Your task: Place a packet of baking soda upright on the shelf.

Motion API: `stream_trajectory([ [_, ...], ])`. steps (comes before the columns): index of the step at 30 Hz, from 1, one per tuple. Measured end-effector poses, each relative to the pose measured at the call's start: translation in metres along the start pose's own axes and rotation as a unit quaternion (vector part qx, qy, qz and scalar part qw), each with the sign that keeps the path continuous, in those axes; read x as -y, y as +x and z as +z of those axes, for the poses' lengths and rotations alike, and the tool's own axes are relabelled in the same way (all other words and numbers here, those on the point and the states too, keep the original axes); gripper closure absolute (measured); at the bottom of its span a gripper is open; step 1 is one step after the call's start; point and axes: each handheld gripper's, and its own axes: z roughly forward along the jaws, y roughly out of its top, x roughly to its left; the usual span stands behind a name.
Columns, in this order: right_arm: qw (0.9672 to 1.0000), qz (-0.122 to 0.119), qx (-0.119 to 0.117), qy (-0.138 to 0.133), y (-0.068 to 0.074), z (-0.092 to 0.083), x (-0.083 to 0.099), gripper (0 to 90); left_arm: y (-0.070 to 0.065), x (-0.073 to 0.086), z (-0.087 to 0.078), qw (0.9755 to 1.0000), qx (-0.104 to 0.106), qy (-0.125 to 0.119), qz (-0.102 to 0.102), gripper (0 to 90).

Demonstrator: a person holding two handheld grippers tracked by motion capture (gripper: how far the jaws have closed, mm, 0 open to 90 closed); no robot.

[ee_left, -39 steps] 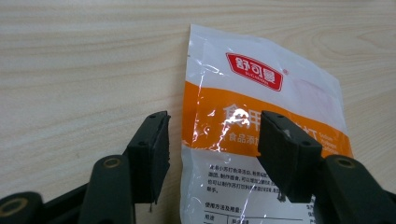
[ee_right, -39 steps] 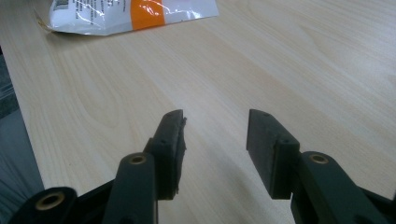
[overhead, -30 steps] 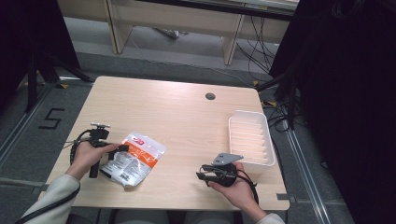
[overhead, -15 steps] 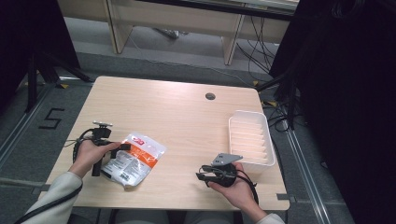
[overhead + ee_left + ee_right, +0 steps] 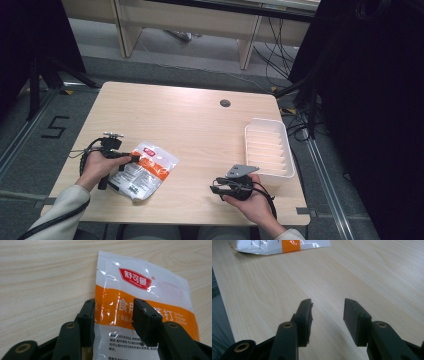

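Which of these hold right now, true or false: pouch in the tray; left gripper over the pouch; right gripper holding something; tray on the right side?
1. The white-and-orange plastic pouch lies in the white ribbed plastic tray. False: it lies on the light wooden table.
2. The left gripper straddles the pouch's edge. True; its jaws have just been closing.
3. The right gripper holds something. False: open, nothing between its jaws.
4. The tray sits at the table's right. True.

White ribbed tray (image 5: 270, 150) on light wood bench (image 5: 190, 120), just beyond right tongs, well apart from left tongs. Round cable hole (image 5: 225, 103) in bench farther off, past both tongs. Number 5 (image 5: 55, 127) marked on grey floor, beside left tongs' side.
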Motion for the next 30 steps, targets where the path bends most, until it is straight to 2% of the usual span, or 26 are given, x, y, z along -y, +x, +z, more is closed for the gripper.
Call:
stream_trajectory([
  [1,0.9999,0.007,-0.002,0.01,0.001,-0.0013,-0.0003,58.8,-0.001,0.0,-0.0002,0.9999,-0.004,0.003,0.009,55.0],
  [2,1.0,0.001,0.0,0.008,-0.0005,-0.0014,-0.0003,58.8,-0.001,0.0,-0.0002,0.9999,-0.004,0.003,0.009,55.4],
  [5,1.0,-0.003,0.003,0.007,-0.0012,-0.0013,-0.0001,58.8,-0.0047,0.0018,0.0013,0.9992,-0.015,-0.002,0.037,60.8],
  [6,1.0,-0.005,0.003,0.007,-0.0013,-0.0011,-0.0001,58.7,-0.0051,0.003,0.0015,0.9984,-0.019,-0.005,0.053,63.8],
  [8,0.9999,-0.002,0.002,0.01,-0.0006,-0.0013,-0.0002,58.4,-0.0062,0.0048,0.0028,0.9976,-0.024,-0.018,0.063,67.3],
  [10,1.0,-0.003,0.003,0.007,-0.0003,-0.0003,0.0002,58.3,-0.0063,0.0049,0.0023,0.9965,-0.028,-0.014,0.078,69.5],
  [11,0.9999,-0.009,0.006,0.005,-0.001,0.0006,0.0006,58.2,-0.0069,0.0057,0.0029,0.9959,-0.032,-0.02,0.083,71.2],
  [13,0.9999,-0.01,0.006,0.005,-0.0011,0.0005,0.0006,58.2,-0.0077,0.0061,0.0032,0.9947,-0.036,-0.019,0.094,77.2],
  [14,0.9999,-0.01,0.006,0.005,-0.0011,0.0005,0.0006,58.2,-0.0074,0.0054,0.0016,0.9937,-0.038,-0.006,0.105,79.0],
  [15,0.9999,-0.01,0.006,0.005,-0.0011,0.0005,0.0006,58.2,-0.0074,0.0054,0.0016,0.9937,-0.038,-0.006,0.105,80.9],
  [16,0.9999,-0.011,0.007,0.006,-0.0013,0.0009,0.0009,58.2,-0.0071,0.0049,0.0009,0.9927,-0.038,0.001,0.114,83.3],
  [19,0.9999,-0.009,0.007,0.008,-0.001,0.001,0.001,58.2,-0.0072,0.0055,0.0011,0.9927,-0.039,-0.002,0.115,86.5],
  [21,0.9999,-0.011,0.007,0.007,-0.0012,0.0011,0.001,58.2,-0.0052,0.006,0.0011,0.9944,-0.028,-0.008,0.101,88.5],
  [22,0.9999,-0.01,0.007,0.008,-0.0011,0.0011,0.001,58.1,-0.0052,0.006,0.0011,0.9944,-0.028,-0.008,0.101,89.0],
  [23,0.9999,-0.009,0.007,0.008,-0.0011,0.0011,0.001,58.2,-0.0031,0.0072,0.0022,0.9953,-0.022,-0.024,0.091,89.2],
  [24,0.9999,-0.008,0.006,0.008,-0.0009,0.0011,0.001,58.2,-0.002,0.0067,0.0007,0.9958,-0.018,-0.016,0.089,89.2],
  [30,0.9999,-0.008,0.006,0.008,-0.0012,0.0012,0.0011,58.2,-0.0002,0.0064,-0.0028,0.9962,-0.011,-0.021,0.083,89.6],
])
